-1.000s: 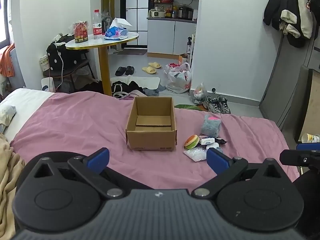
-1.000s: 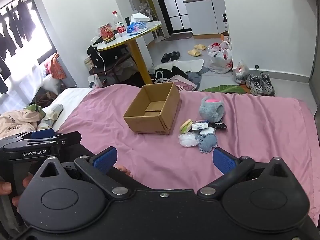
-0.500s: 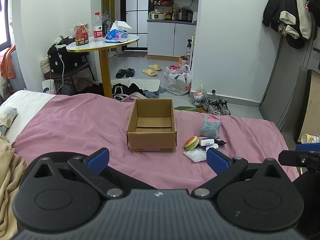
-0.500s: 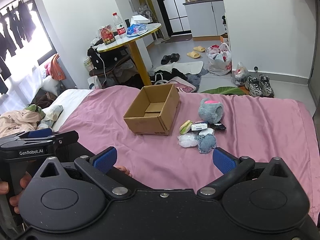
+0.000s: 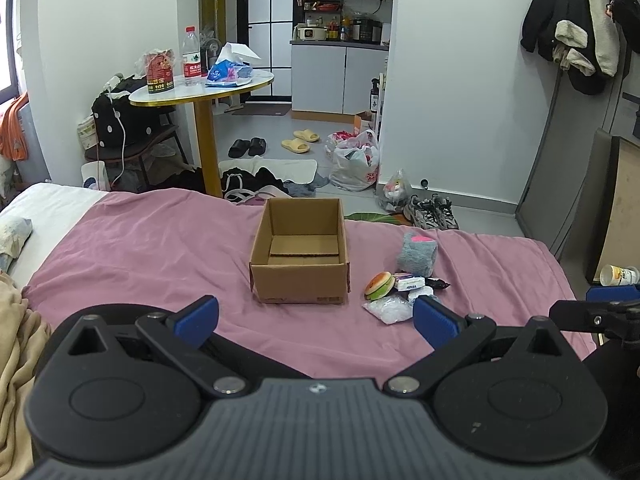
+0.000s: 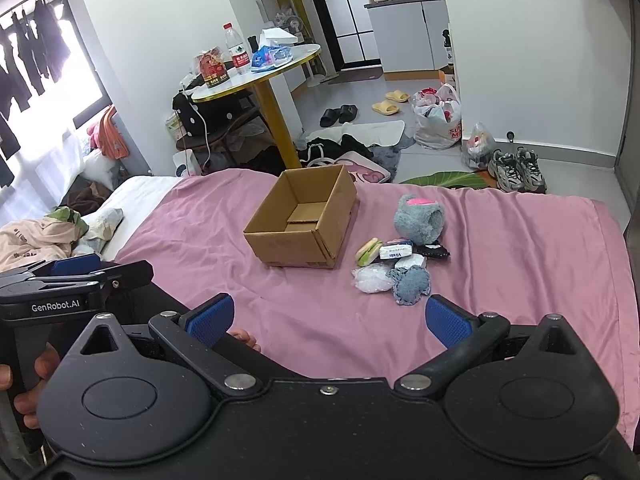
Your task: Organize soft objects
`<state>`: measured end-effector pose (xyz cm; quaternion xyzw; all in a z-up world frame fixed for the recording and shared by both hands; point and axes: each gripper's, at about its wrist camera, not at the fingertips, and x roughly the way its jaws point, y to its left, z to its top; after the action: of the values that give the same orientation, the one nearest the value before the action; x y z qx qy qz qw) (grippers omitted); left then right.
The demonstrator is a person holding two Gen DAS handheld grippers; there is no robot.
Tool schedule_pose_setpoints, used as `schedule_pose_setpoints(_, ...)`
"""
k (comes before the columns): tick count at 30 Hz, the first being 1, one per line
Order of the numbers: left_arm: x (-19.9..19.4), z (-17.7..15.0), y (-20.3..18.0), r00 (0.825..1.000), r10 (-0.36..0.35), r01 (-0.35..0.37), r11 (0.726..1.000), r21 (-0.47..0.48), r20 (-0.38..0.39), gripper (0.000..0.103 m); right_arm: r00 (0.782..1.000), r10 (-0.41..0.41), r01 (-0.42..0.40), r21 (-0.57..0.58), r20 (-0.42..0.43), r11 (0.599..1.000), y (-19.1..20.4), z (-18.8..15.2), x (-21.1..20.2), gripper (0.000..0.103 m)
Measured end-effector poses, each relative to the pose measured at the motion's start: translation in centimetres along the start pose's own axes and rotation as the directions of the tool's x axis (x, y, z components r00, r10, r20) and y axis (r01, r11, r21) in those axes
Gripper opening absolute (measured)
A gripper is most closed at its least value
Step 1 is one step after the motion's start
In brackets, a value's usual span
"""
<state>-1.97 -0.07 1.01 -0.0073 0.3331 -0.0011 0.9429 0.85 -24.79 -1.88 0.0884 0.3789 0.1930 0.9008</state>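
Left tongs [image 5: 316, 314] spread wide, holding nothing; right tongs [image 6: 328, 318] likewise spread and empty; both poised above the pink bedspread [image 5: 140, 248]. Cardboard box [image 5: 300, 252] open and empty at mid-bed; soft items clustered just right of it: grey plush [image 5: 418, 254], burger toy [image 5: 379, 285], white packet [image 5: 389, 309]. Right view alone shows a blue knitted piece [image 6: 412, 285] touching the packet, and a hand [image 6: 24, 380] gripping the left tool.
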Motion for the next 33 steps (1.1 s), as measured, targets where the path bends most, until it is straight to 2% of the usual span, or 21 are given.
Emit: schedule_pose_setpoints(33,0.30,-0.53,-0.04,1.000,-0.007,0.007,1.000,-0.006,0.009,0.102,1.000,0.002,-0.002,0.002,0.003,1.000,0.03,-0.08,-0.25,0.103)
